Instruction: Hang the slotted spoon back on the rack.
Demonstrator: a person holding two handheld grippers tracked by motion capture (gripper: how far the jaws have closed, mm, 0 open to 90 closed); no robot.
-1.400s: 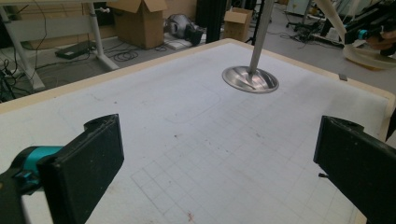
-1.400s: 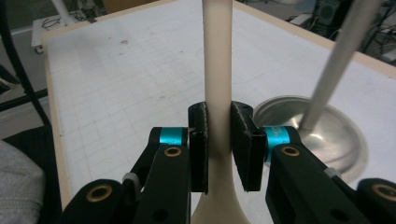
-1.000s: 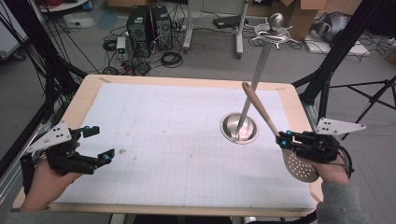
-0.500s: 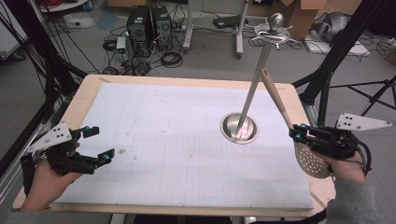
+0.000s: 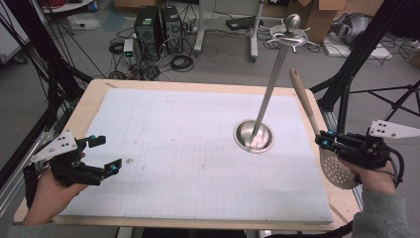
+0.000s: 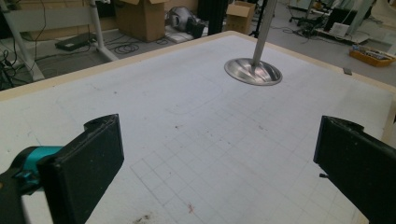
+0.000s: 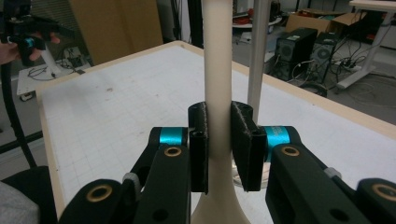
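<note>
I see my right gripper (image 5: 324, 141) carrying the slotted spoon (image 5: 337, 168) rightward, off the stand (image 5: 253, 135), to the worktop (image 5: 198, 148) edge.

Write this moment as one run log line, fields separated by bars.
right gripper: shut on skimmer handle | left gripper: open, holds nothing | metal stand: upright on table

Black grippers, left (image 5: 105, 154) and right (image 5: 324, 141), with teal joints, brass screws, grey triangular plates; grey sleeves
</note>
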